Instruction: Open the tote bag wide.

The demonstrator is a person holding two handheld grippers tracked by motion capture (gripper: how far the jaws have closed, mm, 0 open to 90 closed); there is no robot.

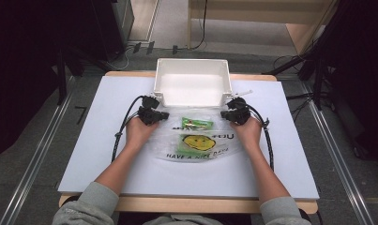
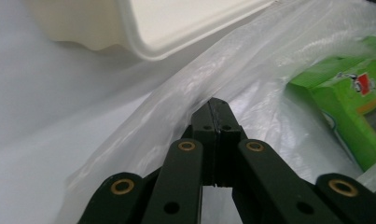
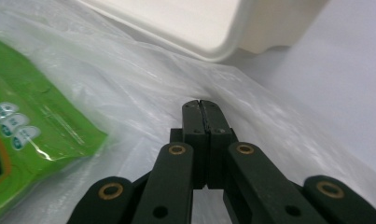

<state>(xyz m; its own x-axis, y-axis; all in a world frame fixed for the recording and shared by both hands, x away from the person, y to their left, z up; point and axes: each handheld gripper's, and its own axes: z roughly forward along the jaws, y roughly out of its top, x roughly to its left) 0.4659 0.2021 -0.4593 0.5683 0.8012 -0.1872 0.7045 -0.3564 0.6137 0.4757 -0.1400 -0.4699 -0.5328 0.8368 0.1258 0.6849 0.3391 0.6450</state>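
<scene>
A clear plastic bag (image 1: 198, 149) printed with a yellow smiley face and "HAVE A NICE DAY" lies flat on the white board, its mouth toward the bin. Inside it, near the mouth, sits a green snack packet (image 1: 196, 123). My left gripper (image 1: 164, 115) is shut on the bag's left mouth corner. My right gripper (image 1: 224, 114) is shut on the right corner. In the left gripper view the closed jaws (image 2: 218, 105) pinch the bag film (image 2: 251, 70), with the packet (image 2: 344, 107) to their right. In the right gripper view the closed jaws (image 3: 200, 105) pinch the film (image 3: 129, 93), and the packet (image 3: 31, 121) lies left.
An empty white bin (image 1: 192, 62) stands just beyond the bag at the table's far middle; its rim (image 2: 143, 42) (image 3: 209, 46) is close above both grippers. The white board (image 1: 107, 154) spreads wide to either side. Cables trail back along both forearms.
</scene>
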